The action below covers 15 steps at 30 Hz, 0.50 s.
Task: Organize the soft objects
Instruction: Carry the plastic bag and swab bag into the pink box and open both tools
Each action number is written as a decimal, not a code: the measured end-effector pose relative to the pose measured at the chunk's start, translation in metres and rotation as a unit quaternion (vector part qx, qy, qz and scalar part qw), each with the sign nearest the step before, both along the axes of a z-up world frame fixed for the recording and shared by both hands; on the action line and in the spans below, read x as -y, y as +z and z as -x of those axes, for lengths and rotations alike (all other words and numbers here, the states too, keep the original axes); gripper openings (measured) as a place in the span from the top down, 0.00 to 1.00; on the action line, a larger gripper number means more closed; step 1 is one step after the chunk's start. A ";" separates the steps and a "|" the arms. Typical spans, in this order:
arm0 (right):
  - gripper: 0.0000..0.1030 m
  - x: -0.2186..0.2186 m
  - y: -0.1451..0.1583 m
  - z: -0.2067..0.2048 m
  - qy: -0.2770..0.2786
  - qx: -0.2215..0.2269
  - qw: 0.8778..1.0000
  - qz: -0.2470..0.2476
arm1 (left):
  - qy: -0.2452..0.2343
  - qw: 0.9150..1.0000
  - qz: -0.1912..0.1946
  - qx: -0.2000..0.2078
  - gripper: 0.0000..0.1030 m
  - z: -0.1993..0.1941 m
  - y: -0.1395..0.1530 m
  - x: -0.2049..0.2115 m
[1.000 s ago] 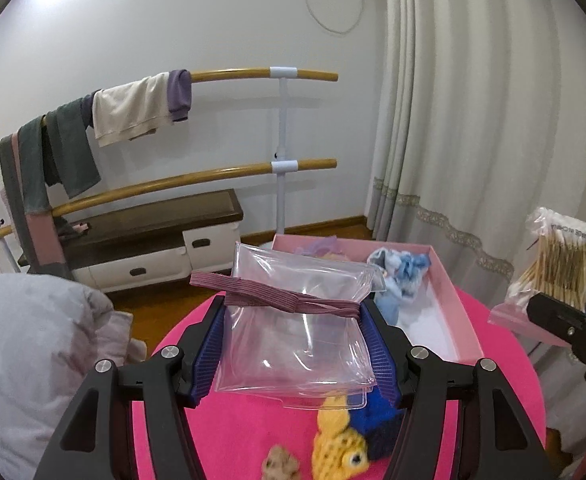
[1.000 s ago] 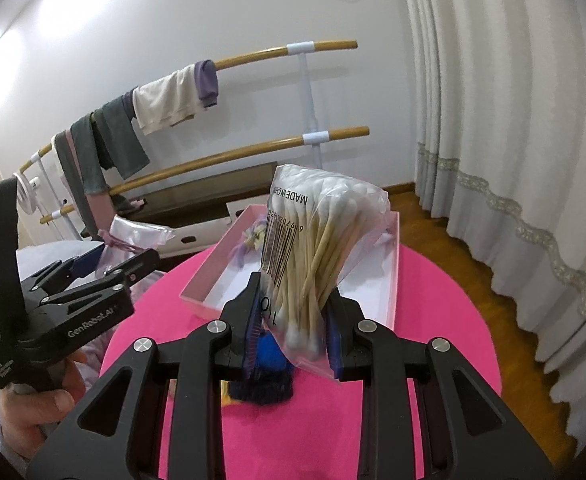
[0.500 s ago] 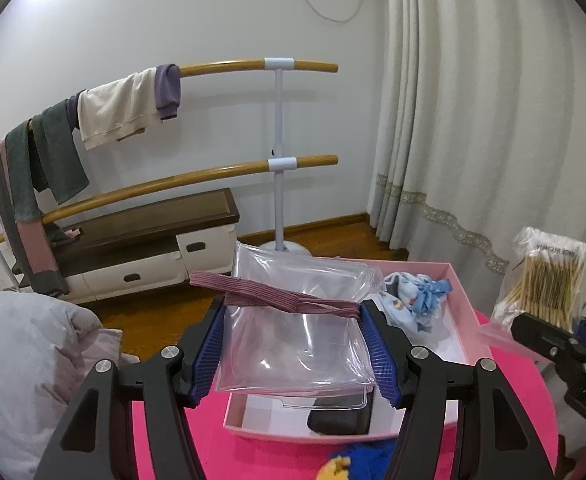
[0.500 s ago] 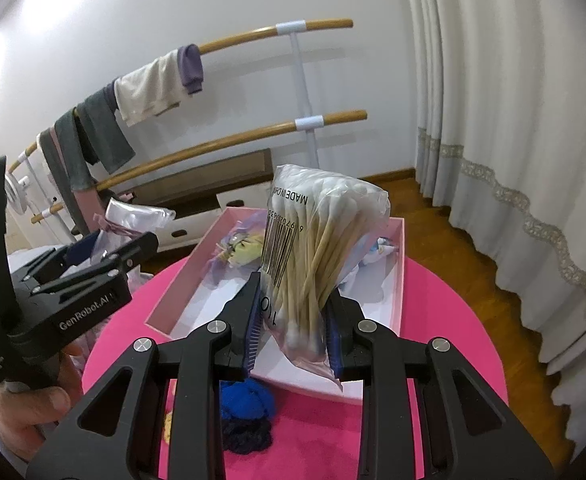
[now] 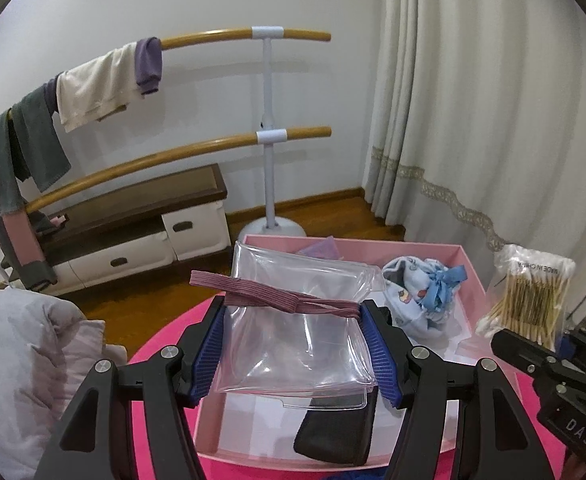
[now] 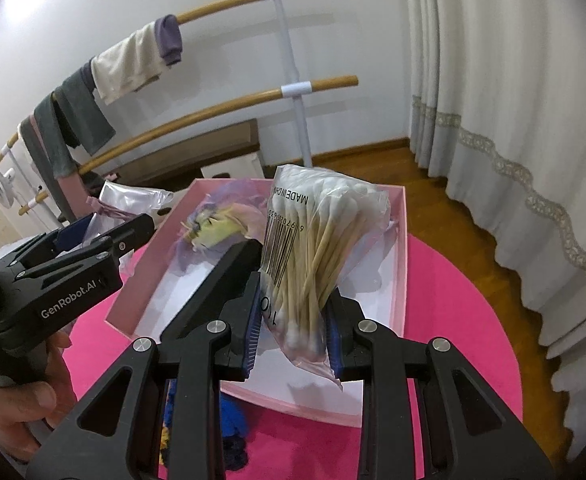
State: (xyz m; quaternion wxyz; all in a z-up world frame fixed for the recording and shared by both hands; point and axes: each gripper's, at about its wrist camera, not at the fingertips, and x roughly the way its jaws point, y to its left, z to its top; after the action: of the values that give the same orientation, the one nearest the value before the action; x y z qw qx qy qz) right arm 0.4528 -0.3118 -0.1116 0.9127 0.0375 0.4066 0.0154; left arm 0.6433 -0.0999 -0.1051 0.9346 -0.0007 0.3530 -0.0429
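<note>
The clear pouch (image 5: 297,340) is clamped in the left gripper (image 5: 293,354), the cotton-swab bag (image 6: 313,264) in the nearly closed right gripper (image 6: 293,336), both above the pink box (image 6: 399,280). Blue cloth (image 5: 425,292) is already boxed; a blue knit item (image 6: 233,428) remains on the desk (image 6: 453,312).

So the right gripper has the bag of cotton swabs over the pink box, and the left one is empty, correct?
Not quite. The left gripper isn't empty: the left wrist view shows it closed on a clear plastic pouch with a mauve elastic band across it. The rest holds: the right gripper clamps the bag of cotton swabs over the pink box.
</note>
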 end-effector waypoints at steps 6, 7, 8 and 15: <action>0.75 0.005 -0.012 -0.010 -0.008 -0.017 1.000 -0.001 | -0.004 1.000 -0.001 -0.029 0.40 -0.040 -0.020 0.009; 0.74 0.007 -0.015 -0.012 -0.010 -0.021 1.000 -0.002 | -0.005 0.999 -0.003 -0.036 0.38 -0.049 -0.024 0.010; 0.74 0.008 -0.018 -0.013 -0.012 -0.023 1.000 -0.003 | -0.005 0.999 -0.005 -0.040 0.37 -0.056 -0.028 0.010; 0.58 0.014 -0.026 -0.011 -0.019 -0.029 0.999 -0.007 | 0.011 0.999 -0.008 -0.043 0.21 -0.082 -0.033 0.011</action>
State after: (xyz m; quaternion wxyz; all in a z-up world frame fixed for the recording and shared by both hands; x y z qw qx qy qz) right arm 0.4634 -0.3259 -0.1376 0.9004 0.0523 0.4319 -0.0002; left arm 0.7258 -0.1110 -0.1376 0.9190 0.0015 0.3930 -0.0301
